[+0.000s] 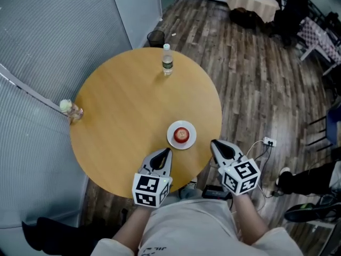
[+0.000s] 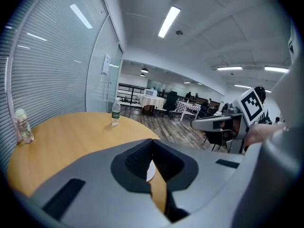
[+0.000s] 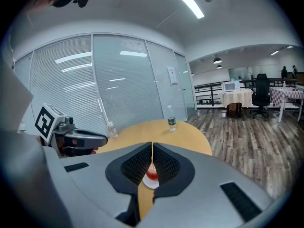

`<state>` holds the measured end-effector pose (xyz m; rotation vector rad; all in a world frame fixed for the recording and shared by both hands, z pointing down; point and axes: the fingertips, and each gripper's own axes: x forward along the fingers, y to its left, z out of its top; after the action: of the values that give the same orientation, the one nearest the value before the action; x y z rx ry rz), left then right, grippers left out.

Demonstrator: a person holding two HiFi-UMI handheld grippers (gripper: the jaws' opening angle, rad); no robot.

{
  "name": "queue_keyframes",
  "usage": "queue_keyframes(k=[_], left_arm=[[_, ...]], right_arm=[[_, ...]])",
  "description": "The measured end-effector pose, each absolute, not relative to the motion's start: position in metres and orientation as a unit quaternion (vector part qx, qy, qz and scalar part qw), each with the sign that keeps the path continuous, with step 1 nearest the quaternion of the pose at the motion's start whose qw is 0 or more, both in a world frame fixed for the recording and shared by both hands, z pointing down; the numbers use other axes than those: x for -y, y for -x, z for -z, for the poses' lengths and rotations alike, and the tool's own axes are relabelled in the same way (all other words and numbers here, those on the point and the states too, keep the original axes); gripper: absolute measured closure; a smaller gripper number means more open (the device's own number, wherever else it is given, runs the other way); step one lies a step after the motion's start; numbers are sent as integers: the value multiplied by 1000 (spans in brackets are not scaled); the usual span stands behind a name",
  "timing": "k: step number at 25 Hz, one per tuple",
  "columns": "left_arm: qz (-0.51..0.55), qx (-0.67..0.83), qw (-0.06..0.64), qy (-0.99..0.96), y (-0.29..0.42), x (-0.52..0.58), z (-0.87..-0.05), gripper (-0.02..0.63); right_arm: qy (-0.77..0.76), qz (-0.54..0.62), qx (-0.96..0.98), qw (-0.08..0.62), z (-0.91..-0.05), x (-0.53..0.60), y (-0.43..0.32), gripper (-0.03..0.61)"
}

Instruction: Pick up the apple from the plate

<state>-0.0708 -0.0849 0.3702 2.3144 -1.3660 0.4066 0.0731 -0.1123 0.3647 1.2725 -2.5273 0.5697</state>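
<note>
The apple (image 1: 181, 134) has not been picked up yet. It is seen on the plate (image 1: 171, 139), at 5 o'clock on the table (image 1: 122, 121). The left gripper (image 1: 167, 152) and right gripper (image 1: 214, 143) are squeezed closed, with nothing held.

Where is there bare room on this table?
The wide middle of the table, between the water bottle, the small jar and the plate, is bare. Crowded only near the apple, with left tongs and right tongs close by.

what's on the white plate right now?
One red apple sits near the middle of the plate. The rim showing around it is bare. The patch of plate directly under the apple is covered and can't be seen.
</note>
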Motion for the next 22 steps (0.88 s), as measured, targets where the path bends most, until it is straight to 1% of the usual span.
queue_keyframes(k=[22], left_arm=[[-172, 451, 237, -843, 65, 147, -428, 612]], right_arm=[[-456, -234, 846, 147, -425, 153, -73, 548]])
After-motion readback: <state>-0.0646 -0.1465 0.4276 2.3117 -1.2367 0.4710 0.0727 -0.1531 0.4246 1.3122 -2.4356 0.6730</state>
